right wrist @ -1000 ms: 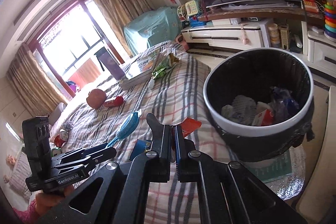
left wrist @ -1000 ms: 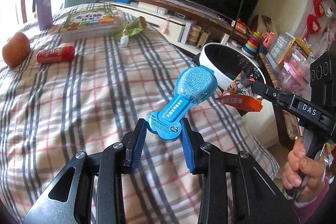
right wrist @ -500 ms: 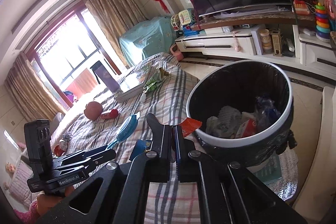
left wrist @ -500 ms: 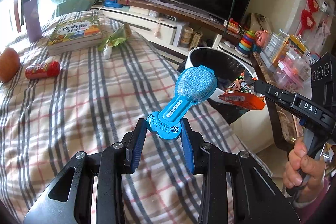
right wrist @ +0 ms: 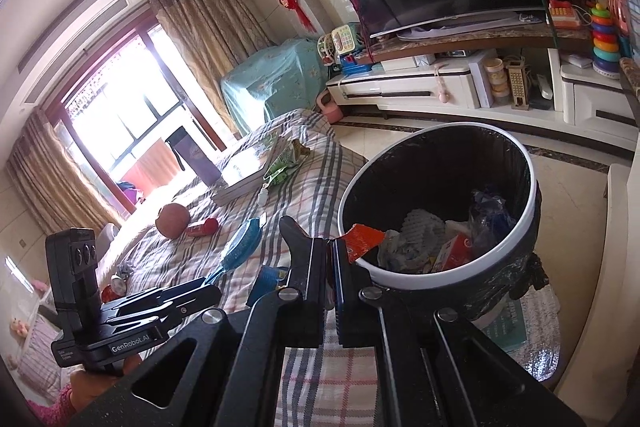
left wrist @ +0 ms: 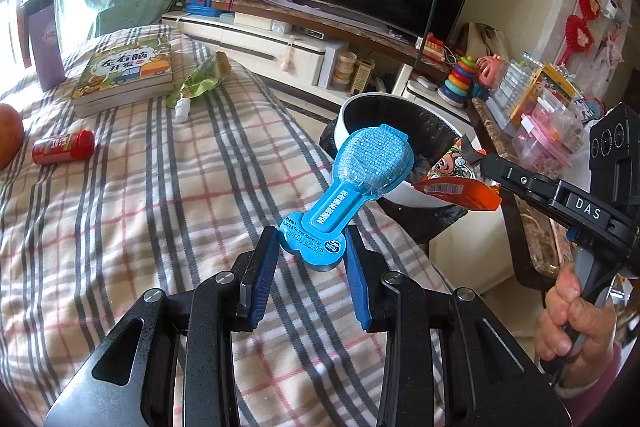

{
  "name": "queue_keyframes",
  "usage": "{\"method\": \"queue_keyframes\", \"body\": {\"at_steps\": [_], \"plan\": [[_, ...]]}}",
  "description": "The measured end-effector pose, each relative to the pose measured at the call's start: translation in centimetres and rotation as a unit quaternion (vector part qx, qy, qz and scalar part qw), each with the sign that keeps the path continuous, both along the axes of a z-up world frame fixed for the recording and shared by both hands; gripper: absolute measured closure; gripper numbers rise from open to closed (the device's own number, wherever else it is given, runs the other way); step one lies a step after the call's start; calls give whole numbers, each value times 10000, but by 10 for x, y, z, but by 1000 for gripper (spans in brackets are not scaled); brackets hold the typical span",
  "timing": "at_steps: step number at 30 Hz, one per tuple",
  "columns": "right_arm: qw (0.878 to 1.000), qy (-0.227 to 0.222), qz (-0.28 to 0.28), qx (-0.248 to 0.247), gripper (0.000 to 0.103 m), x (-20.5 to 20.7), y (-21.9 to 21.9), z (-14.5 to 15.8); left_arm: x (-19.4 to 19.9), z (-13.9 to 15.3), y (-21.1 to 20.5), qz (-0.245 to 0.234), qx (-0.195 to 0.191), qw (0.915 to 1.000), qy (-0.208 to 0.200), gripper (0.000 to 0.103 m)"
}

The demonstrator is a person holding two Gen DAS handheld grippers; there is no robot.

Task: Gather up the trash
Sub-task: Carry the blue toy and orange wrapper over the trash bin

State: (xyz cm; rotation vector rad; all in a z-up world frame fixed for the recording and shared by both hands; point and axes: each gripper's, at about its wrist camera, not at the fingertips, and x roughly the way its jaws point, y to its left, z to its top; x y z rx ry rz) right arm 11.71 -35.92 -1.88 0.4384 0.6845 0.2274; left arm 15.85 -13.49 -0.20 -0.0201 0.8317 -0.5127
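The left claw (left wrist: 312, 259) grips a blue spoon-shaped package (left wrist: 352, 183) above the plaid bed (left wrist: 140, 195). The right claw (right wrist: 331, 247), clamped on an orange wrapper (right wrist: 364, 237), holds it over the rim of the trash bin (right wrist: 516, 227).

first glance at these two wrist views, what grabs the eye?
The bright blue spoon-shaped blister pack, clamped by its narrow end in the left tool, juts toward the trash bin. Beside it, the right tool pinches an orange snack wrapper right at the bin's white rim, above the trash already inside. Behind, the plaid bedspread holds a red can, books and a green pouch.
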Motion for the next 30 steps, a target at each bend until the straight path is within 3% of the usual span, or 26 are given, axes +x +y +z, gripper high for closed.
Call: {"method": "queue_keyframes", "body": {"at_steps": [30], "plan": [[9988,4,-440,-209,100,16,-49,-1,21,9,-49,-339,182,9992,-143,71]]}}
